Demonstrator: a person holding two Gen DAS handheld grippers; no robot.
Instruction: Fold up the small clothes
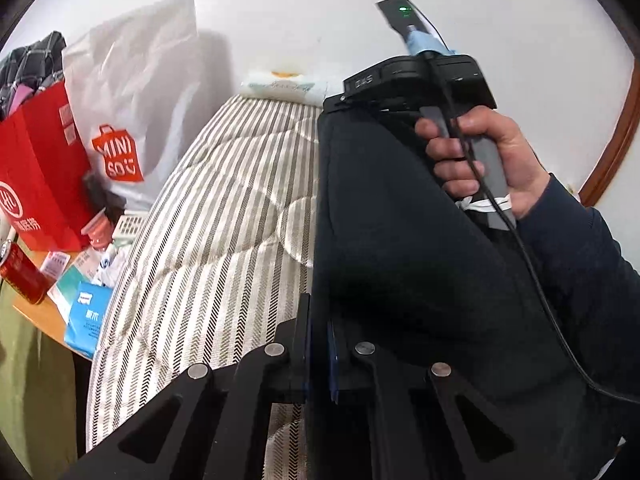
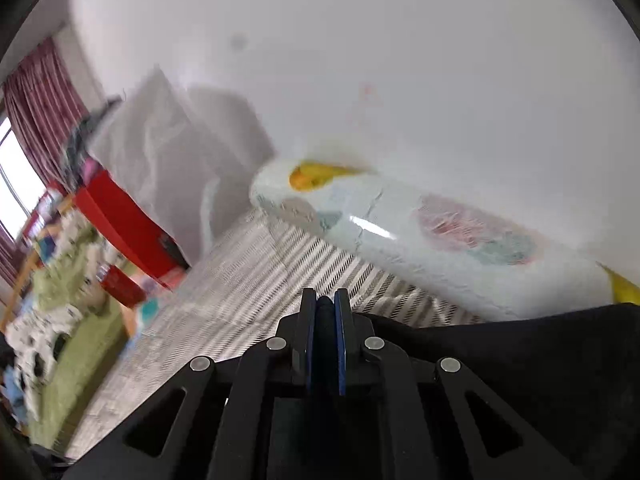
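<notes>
A dark navy garment (image 1: 400,240) hangs stretched in the air above the striped bed (image 1: 224,208). My left gripper (image 1: 319,320) is shut on its lower edge. In the left wrist view the right gripper's body (image 1: 416,80) and the hand holding it sit at the garment's top edge. In the right wrist view my right gripper (image 2: 325,312) is shut on a fold of the same dark garment (image 2: 540,360), which trails off to the right. The right wrist view is motion-blurred.
A white MINISO bag (image 1: 120,120) and a red paper bag (image 1: 40,176) stand left of the bed. A red can (image 1: 22,274) and packets lie on a side table (image 1: 44,316). A plastic-wrapped pack (image 2: 420,232) lies at the bed's far end by the wall.
</notes>
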